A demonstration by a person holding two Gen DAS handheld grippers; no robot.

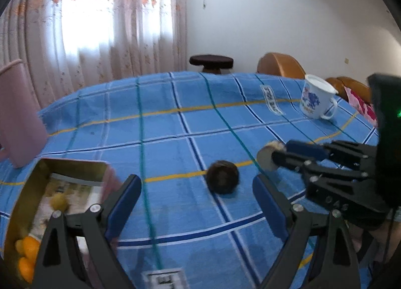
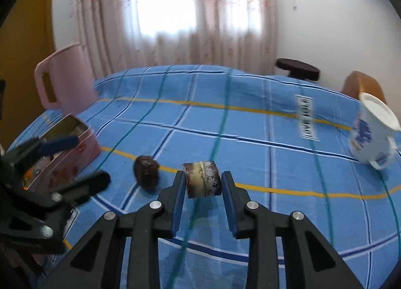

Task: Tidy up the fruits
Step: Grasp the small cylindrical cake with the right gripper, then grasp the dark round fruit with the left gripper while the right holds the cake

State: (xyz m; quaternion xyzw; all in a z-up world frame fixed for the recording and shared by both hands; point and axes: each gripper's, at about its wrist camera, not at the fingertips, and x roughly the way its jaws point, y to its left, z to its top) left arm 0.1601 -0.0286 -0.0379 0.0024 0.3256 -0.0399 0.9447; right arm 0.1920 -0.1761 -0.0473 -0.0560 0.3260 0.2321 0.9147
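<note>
Fruit chunk (image 2: 203, 179): short cylinder, mottled brown peel, pinched between the right gripper (image 2: 203, 183) fingers above the checked cloth tabletop (image 2: 275, 153). Left gripper (image 1: 198, 186) fingers spread wide, dark wrinkled fruit (image 1: 222, 180) just ahead.

Right gripper (image 2: 203, 181) jaws clamped, seemingly tight; left gripper (image 1: 198, 188) jaws spread wide.

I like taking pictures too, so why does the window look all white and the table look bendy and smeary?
Left wrist view: daylight overexposes the sheer patterned curtain; the fisheye lens curves the blue checked tablecloth.
Right wrist view: same glare, and motion blur smears the white enamel mug with blue print.
</note>
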